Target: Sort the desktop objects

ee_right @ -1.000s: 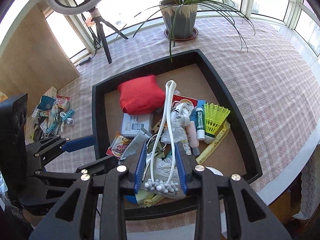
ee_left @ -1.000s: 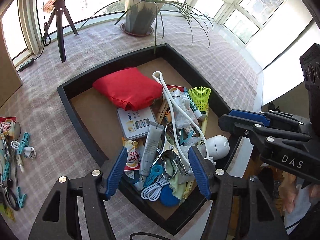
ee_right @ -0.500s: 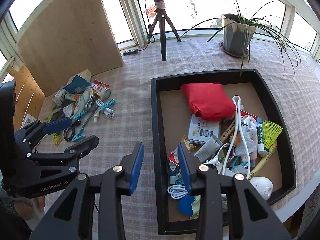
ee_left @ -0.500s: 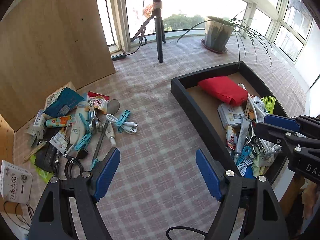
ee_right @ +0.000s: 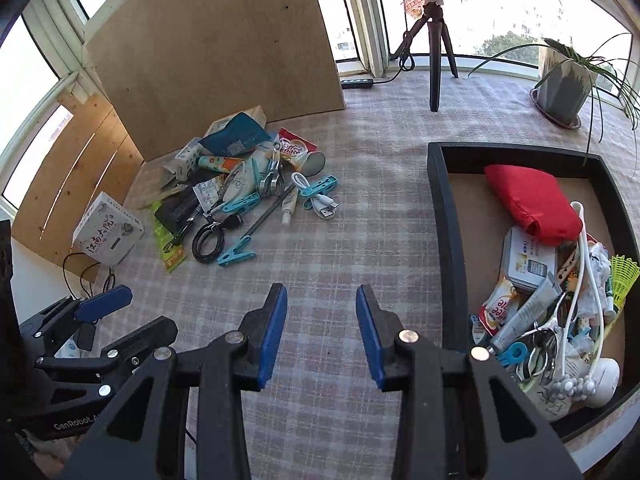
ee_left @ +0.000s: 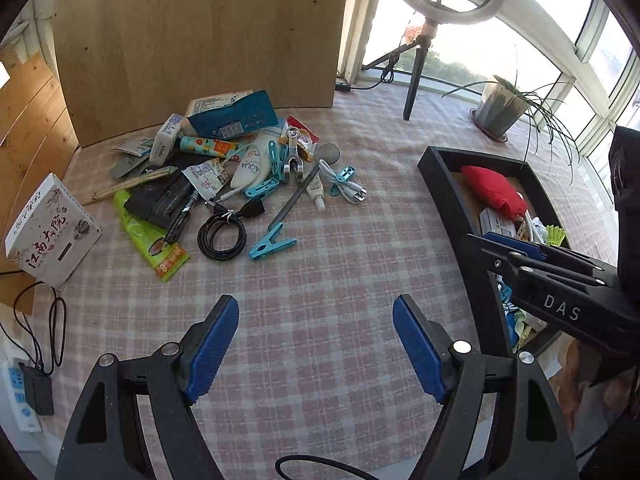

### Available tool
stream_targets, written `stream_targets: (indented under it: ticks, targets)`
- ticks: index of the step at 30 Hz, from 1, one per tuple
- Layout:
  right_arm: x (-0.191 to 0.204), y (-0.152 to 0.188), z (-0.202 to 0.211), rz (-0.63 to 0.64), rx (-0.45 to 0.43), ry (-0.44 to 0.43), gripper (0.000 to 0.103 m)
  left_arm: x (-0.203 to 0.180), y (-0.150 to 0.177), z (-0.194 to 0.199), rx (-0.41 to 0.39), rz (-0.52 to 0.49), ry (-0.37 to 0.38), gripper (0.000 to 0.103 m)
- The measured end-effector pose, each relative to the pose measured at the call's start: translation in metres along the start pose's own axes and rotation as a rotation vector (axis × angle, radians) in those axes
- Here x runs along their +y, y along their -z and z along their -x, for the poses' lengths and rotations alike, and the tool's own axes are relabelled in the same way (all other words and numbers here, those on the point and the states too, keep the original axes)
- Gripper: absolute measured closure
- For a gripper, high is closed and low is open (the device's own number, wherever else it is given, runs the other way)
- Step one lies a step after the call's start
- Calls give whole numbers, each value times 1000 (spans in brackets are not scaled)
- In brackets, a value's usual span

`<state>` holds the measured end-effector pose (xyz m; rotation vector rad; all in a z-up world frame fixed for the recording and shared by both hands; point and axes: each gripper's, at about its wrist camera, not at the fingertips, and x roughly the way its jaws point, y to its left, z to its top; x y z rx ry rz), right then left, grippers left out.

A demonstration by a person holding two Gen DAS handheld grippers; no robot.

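Observation:
A black tray [ee_right: 439, 208] at the right holds a red pouch [ee_right: 528, 200], a white cable, tubes, a yellow shuttlecock and other small items; it also shows in the left wrist view [ee_left: 444, 200]. A pile of loose objects [ee_left: 224, 176] lies on the checked cloth at the left: blue clips, a coiled black cable [ee_left: 222, 236], a white USB cable, packets, a white box [ee_left: 48, 232]. The pile also shows in the right wrist view [ee_right: 240, 184]. My left gripper [ee_left: 316, 320] is open and empty above bare cloth. My right gripper [ee_right: 322, 320] is open and empty, left of the tray.
A wooden board [ee_left: 192, 40] stands behind the pile. A ring-light tripod [ee_right: 436, 52] and a potted plant [ee_right: 564, 80] stand at the back by the windows. A power strip with cables [ee_left: 28, 384] lies at the table's left edge.
Both grippers have swung left, away from the tray and toward the pile. The right gripper, earlier over the tray's items, has opened wider and is empty.

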<state>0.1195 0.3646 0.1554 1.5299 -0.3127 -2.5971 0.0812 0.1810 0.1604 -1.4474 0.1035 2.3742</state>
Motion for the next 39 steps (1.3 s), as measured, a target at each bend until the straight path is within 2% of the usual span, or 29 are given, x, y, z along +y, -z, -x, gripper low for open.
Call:
stream_targets:
  ticks: [5, 9, 13, 39]
  targets:
    - [6, 2, -4, 12, 14, 4, 67, -3, 0, 5, -11, -8, -27, 20]
    - [6, 2, -2, 18, 6, 19, 67, 3, 1, -8, 48, 25, 17, 18]
    - [1, 2, -4, 5, 13, 26, 67, 0, 4, -9, 64, 23, 66, 15]
    - [2, 9, -12, 8, 36, 36, 67, -4, 3, -7, 50, 8, 41, 13]
